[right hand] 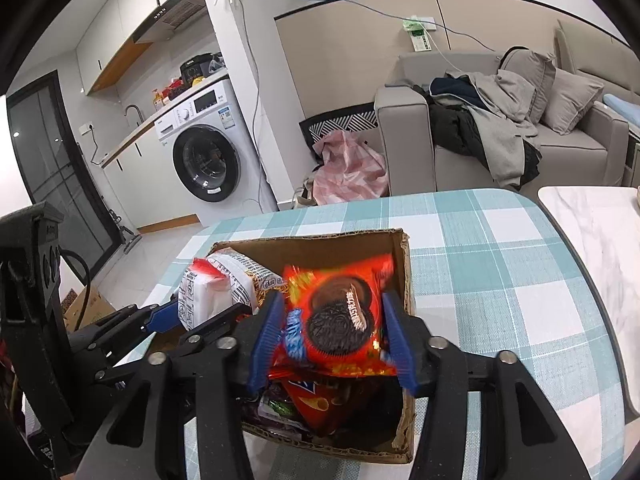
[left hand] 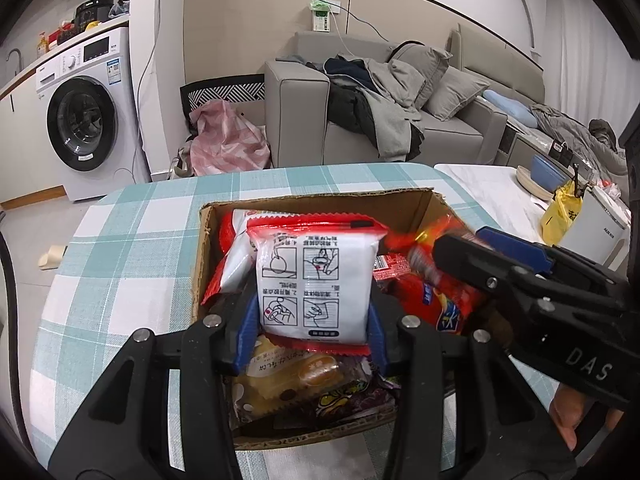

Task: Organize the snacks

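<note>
1 table [left hand: 132, 216], check cloth in teal and white; it carries everything below.

1 cardboard box [right hand: 320, 246], open-topped, standing on the cloth near my edge of the table. All the snacks I can see are inside it or directly above it.

2 grippers, both mine. My left gripper [left hand: 314, 330] is clamped on 1 white packet [left hand: 316, 280] with red ends, held upright over the left half of the box. My right gripper [right hand: 334, 340] has 1 red cookie packet [right hand: 340, 316] between its blue fingers [right hand: 266, 332], above the right half. The right jaws look slack on it; whether they truly bear on the foil I cannot tell.

Loose snacks in the box, counted where visible: 1 yellow bread packet [left hand: 288, 376], 1 purple packet [left hand: 352, 396], 1 more red packet [right hand: 320, 404], 1 white-and-red bag [left hand: 236, 252] behind the held one. More may lie hidden under these.

Risks, as I judge them:
- The cookie packet slides out of a loosening right grip and falls crooked among the rest.
- My 2 grippers work close together over 1 small box and could knock each other.
- A hard squeeze would crush cookies.
- A packet catching the cardboard rim could drag the box across the cloth.
</note>
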The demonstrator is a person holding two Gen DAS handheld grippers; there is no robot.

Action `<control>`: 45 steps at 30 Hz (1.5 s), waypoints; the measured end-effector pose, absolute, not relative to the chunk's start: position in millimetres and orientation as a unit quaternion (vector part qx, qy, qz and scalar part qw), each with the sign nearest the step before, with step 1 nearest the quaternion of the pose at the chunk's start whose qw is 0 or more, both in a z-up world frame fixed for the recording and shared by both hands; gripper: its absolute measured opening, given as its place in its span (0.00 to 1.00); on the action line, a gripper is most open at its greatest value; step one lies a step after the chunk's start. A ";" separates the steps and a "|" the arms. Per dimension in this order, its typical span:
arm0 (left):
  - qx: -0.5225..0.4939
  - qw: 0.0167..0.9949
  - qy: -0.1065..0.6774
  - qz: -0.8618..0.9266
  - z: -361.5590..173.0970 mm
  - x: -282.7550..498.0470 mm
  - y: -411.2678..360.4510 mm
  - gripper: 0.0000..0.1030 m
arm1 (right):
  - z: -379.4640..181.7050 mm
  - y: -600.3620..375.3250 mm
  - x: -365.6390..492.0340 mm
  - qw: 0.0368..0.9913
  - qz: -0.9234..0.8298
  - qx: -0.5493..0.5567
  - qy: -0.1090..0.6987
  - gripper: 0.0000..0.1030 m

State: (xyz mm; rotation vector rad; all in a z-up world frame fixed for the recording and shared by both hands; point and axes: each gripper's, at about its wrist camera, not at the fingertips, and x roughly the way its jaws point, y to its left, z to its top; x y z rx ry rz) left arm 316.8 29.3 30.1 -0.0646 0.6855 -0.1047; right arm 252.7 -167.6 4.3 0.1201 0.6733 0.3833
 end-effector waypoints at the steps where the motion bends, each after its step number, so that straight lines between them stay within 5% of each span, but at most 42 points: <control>1: -0.030 0.940 0.335 -0.050 31.6 315.0 29.5 0.45 | 6.4 -168.6 250.3 0.925 0.188 0.058 0.324 0.55; 2: -0.028 0.941 0.333 -0.048 33.7 312.3 29.8 0.46 | 8.5 -169.2 248.5 0.926 0.190 0.057 0.321 0.58; 6: -0.024 0.945 0.323 -0.052 43.3 296.9 29.4 0.80 | 19.8 -176.5 235.0 0.931 0.192 0.057 0.303 0.82; 9: -0.020 0.950 0.306 -0.053 52.7 280.6 27.5 0.86 | 26.5 -186.0 224.3 0.933 0.194 0.069 0.296 0.96; 12: -0.022 0.952 0.302 -0.053 58.9 264.3 29.0 0.99 | 30.5 -194.1 212.5 0.933 0.197 0.071 0.292 0.99; 30: -0.031 0.970 0.240 -0.030 61.0 140.1 46.9 0.99 | 17.1 -204.7 116.9 0.938 0.248 0.012 0.243 1.00; 45: -0.033 0.975 0.217 -0.010 21.7 111.4 54.6 0.99 | -20.2 -200.6 88.5 0.944 0.258 -0.002 0.207 1.00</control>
